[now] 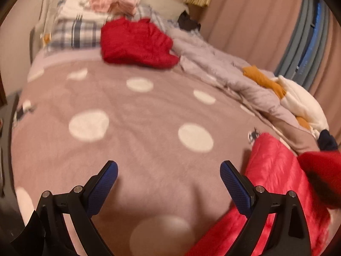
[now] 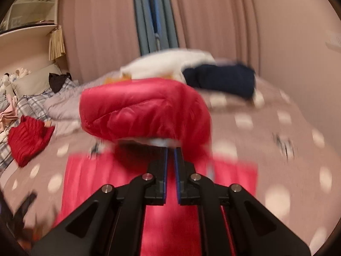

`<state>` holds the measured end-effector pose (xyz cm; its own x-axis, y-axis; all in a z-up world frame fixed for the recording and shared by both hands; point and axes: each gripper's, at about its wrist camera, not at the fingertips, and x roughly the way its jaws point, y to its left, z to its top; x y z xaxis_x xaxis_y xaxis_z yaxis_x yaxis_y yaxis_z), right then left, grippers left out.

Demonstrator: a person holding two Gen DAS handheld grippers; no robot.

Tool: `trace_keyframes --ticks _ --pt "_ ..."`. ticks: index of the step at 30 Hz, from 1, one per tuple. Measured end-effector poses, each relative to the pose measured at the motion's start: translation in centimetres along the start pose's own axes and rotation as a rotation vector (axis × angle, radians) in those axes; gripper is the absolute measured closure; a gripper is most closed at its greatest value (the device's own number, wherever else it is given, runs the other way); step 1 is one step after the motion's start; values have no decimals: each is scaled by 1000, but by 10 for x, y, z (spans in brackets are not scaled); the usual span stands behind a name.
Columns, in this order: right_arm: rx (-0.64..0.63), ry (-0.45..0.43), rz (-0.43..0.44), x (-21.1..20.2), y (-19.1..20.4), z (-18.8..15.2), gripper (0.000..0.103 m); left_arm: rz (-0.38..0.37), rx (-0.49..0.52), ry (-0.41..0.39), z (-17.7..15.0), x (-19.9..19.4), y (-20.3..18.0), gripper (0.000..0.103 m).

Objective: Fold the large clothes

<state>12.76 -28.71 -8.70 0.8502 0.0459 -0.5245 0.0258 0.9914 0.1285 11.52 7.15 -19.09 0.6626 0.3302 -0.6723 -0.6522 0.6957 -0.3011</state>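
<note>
What my next move turns on is where the free part of the pink quilted jacket (image 2: 145,111) lies against my two tongs. My right tongs (image 2: 170,149) are pinched nearly flat, the blue pads all but meeting, and they have hold of an edge of the jacket: the puffy fold bulges up and forward just beyond the tips, lifted clear of the bed (image 2: 287,140). The rest of the jacket trails back under these tongs and lies flat on the spotted blanket, its long axis running roughly along the line the tongs point.

My left tongs (image 1: 168,179) stand wide open and hold nothing. Only bare blanket (image 1: 136,128) shows between the pads. From this side the jacket (image 1: 275,170) lies to the right, its near edge just beside the right-hand pad (image 1: 234,183), perhaps passing under it; the blur is heavy there, so I cannot say whether it touches.

So the right hand has the garment and the left is near but off to the side of it. I judge the left must shift to its right to meet the flat layer, whether to pin it or to take a second corner, while the right carries the raised fold over.

A folded red garment (image 1: 136,44) sits well apart near the pillows.
</note>
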Motion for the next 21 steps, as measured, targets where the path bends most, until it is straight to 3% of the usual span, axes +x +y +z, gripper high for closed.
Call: trace_keyframes --ticks 2,4,5,6,8,11,15,19,21 --pt "9 33 -65 -2 -9 -28 93 -45 -10 54 0 -2 3 7" --pt "54 42 -125 -6 -24 -40 79 -65 -5 48 1 -11 4 7" --pt "90 47 -107 -8 -29 -42 64 -79 5 36 1 -14 3 7" --pt "133 42 -75 -9 -36 -41 42 -86 14 28 0 -17 2 7" --pt "221 22 -10 -16 -40 -41 18 -82 42 19 0 -19 0 7" --pt "258 9 74 -14 -31 -37 19 -149 22 54 2 -19 -2 7" --pt "287 27 126 -3 -17 -40 18 -315 6 98 6 -21 -18 7" --pt "280 53 126 16 -9 -38 18 -436 107 101 2 -32 -59 7" --pt "298 66 150 26 -8 -36 18 -541 147 141 -3 -32 -81 7"
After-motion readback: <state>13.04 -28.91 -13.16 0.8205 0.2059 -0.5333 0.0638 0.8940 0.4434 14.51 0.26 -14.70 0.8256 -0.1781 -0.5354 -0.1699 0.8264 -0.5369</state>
